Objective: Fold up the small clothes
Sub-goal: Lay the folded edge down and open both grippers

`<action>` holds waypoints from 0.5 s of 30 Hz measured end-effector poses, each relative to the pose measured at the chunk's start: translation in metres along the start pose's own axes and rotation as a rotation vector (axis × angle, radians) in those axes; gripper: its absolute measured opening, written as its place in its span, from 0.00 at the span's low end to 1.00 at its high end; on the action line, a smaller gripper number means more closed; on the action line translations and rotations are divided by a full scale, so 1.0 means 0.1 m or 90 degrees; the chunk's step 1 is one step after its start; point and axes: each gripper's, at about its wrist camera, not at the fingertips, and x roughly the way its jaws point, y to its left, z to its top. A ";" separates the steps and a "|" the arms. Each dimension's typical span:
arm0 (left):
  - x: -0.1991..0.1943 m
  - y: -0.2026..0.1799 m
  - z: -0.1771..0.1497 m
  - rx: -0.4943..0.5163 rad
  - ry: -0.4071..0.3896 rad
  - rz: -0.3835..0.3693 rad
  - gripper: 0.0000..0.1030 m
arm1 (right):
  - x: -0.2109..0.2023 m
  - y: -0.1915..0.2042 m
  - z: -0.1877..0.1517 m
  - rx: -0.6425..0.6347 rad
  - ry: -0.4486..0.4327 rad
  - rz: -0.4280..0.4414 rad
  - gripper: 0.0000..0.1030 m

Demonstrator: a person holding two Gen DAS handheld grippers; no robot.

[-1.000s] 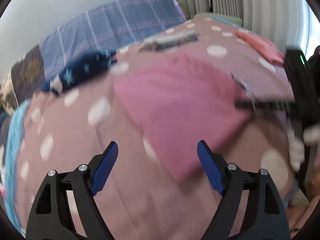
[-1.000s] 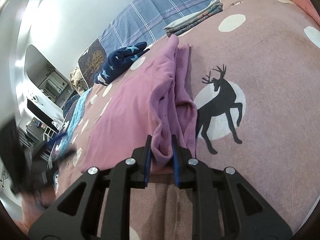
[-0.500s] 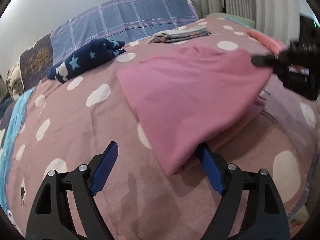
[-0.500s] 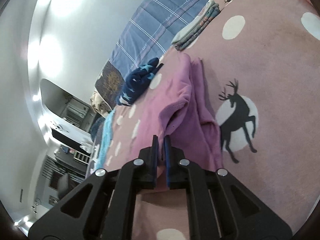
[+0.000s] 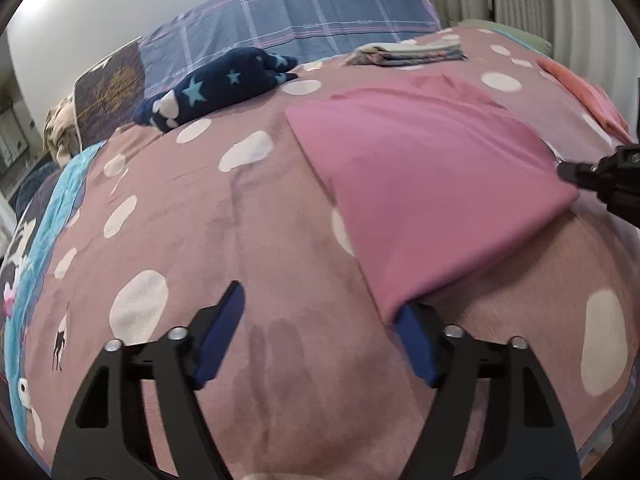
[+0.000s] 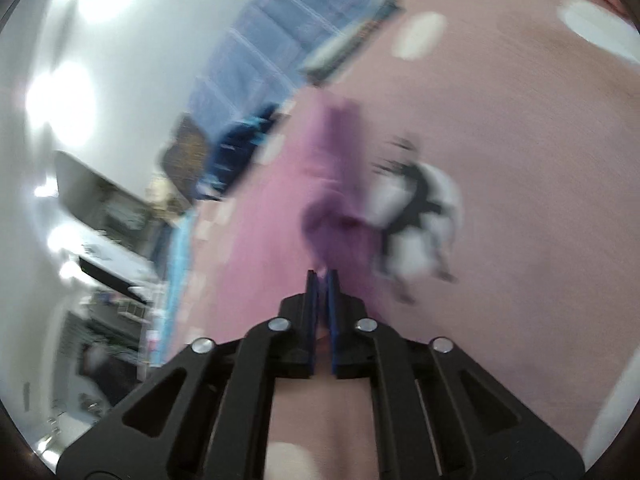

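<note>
Pink cotton garment (image 5: 432, 184) lies flat on the polka-dot mauve blanket (image 5: 248, 240), its near corner draped over one blue pad of the left gripper (image 5: 320, 332), whose jaws are closing around it but aren't pinching yet. A second ago that gripper hung wide and clear of the cloth. The right gripper (image 6: 323, 280) has now clamped tight on the garment's far edge, so both corners are nearly secured for the fold. Further back sit a navy star-print fleece (image 5: 216, 88) and folded clothes (image 5: 408, 50).

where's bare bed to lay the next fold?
Bare blanket between the pink garment, teal edge and star-print bundle. Crowded further back: folded stack, orange cloth.
</note>
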 end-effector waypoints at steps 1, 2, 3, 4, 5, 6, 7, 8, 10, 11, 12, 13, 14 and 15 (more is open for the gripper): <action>0.00 -0.03 -0.01 0.011 -0.002 0.003 0.63 | 0.01 -0.08 -0.02 0.008 0.004 -0.020 0.01; 0.00 -0.06 -0.01 0.019 -0.003 0.002 0.58 | -0.01 -0.13 -0.03 0.012 0.002 -0.032 0.00; -0.01 -0.08 -0.01 0.024 -0.004 -0.005 0.55 | -0.05 -0.14 -0.03 0.012 -0.003 -0.030 0.00; -0.03 -0.09 0.00 0.027 -0.004 -0.013 0.48 | -0.10 -0.12 -0.01 0.004 -0.012 -0.036 0.01; -0.04 -0.10 0.01 0.030 -0.003 -0.023 0.42 | -0.16 -0.07 0.00 -0.015 -0.027 -0.041 0.01; -0.07 -0.12 0.01 0.033 -0.002 -0.033 0.39 | -0.23 0.05 0.02 -0.051 -0.048 -0.042 0.02; -0.11 -0.14 0.01 0.036 -0.003 -0.047 0.32 | -0.27 0.17 0.03 -0.085 -0.060 -0.034 0.02; -0.13 -0.14 0.01 0.038 -0.004 -0.055 0.27 | -0.27 0.25 0.04 -0.109 -0.063 -0.022 0.02; -0.16 -0.14 0.01 0.036 0.000 -0.077 0.19 | -0.23 0.49 0.03 -0.171 -0.053 0.021 0.02; -0.17 -0.14 0.00 0.036 0.004 -0.086 0.18 | -0.18 0.56 0.01 -0.194 -0.045 0.033 0.02; -0.16 -0.14 -0.01 0.038 0.009 -0.091 0.18 | -0.10 0.63 -0.01 -0.215 -0.034 0.037 0.02; -0.14 -0.14 -0.05 0.045 0.017 -0.088 0.18 | -0.01 0.66 -0.04 -0.236 -0.020 0.026 0.03; -0.11 -0.14 -0.09 0.051 0.025 -0.084 0.18 | 0.09 0.66 -0.06 -0.248 -0.005 -0.002 0.04; -0.09 -0.11 -0.14 0.051 0.031 -0.084 0.18 | 0.22 0.61 -0.08 -0.258 0.011 -0.060 0.03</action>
